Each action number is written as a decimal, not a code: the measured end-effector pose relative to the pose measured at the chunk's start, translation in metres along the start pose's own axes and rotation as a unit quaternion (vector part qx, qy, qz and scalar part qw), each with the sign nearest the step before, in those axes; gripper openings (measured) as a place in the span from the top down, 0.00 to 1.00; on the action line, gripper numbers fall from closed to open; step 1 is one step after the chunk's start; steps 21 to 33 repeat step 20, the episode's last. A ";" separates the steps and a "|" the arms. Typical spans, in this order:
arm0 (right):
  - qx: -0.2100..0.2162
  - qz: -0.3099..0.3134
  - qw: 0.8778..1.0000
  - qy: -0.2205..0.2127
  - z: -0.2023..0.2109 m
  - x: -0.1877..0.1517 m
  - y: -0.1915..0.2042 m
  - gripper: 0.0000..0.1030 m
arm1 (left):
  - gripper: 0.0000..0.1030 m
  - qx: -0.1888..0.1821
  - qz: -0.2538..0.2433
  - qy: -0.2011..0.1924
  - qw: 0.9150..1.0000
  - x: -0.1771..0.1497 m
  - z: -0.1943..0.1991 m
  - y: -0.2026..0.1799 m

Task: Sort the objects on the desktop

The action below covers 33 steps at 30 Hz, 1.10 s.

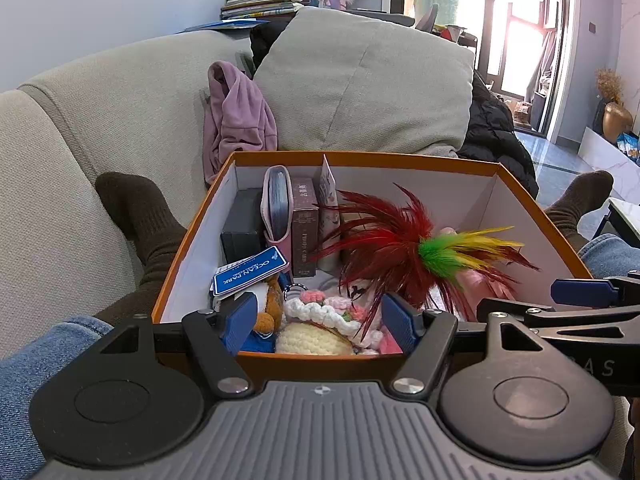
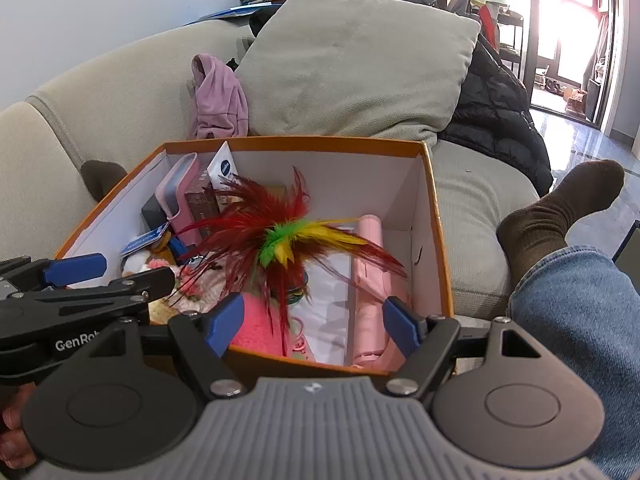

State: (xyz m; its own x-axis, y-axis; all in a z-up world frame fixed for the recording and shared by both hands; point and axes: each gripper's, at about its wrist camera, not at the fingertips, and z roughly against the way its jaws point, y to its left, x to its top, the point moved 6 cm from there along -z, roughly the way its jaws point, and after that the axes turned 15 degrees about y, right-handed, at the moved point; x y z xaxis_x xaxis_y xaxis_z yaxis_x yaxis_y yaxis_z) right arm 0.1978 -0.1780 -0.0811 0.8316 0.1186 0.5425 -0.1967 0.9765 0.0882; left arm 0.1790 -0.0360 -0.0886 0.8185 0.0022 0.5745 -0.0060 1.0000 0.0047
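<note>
An orange box with white inner walls [image 1: 200, 216] [image 2: 436, 216] sits on the person's lap. Inside lie a red, green and yellow feather toy [image 1: 404, 252] [image 2: 280, 236], a crocheted cake [image 1: 320, 328], a plush with a blue Ocean Park tag [image 1: 250, 272], a brown box [image 1: 304, 228], a pink case [image 1: 276, 204], a black box [image 1: 242, 220] and a pink device [image 2: 370, 280]. My left gripper [image 1: 320, 324] is open and empty at the box's near rim. My right gripper [image 2: 312, 324] is open and empty at the same rim, to its right.
The box rests between the person's jeans-clad legs [image 2: 572, 320] on a grey sofa [image 1: 100, 128]. A grey cushion [image 1: 360, 80], a purple garment [image 1: 236, 116] and a black jacket [image 2: 492, 120] lie behind the box. Brown-socked feet [image 1: 136, 216] [image 2: 560, 208] flank it.
</note>
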 end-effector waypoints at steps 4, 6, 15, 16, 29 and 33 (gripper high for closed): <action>0.001 -0.002 1.000 0.001 0.000 -0.001 0.000 0.25 | 0.22 0.000 0.000 0.000 1.000 0.000 0.000 -0.001; 0.001 -0.002 1.000 0.000 0.000 -0.001 0.000 0.25 | 0.22 0.000 0.000 0.000 1.000 0.000 0.000 -0.001; 0.001 -0.002 1.000 0.000 0.000 -0.001 0.000 0.25 | 0.22 0.000 0.001 0.001 1.000 -0.001 0.000 -0.002; 0.001 -0.003 1.000 0.000 0.000 -0.001 0.000 0.25 | 0.22 0.000 0.001 0.001 1.000 -0.001 0.000 -0.002; 0.001 -0.002 1.000 0.000 0.000 -0.001 0.000 0.25 | 0.22 0.000 0.002 0.002 1.000 -0.001 0.000 -0.002; 0.001 -0.002 1.000 0.000 0.000 -0.001 0.000 0.25 | 0.22 0.000 0.002 0.002 1.000 -0.001 0.000 -0.002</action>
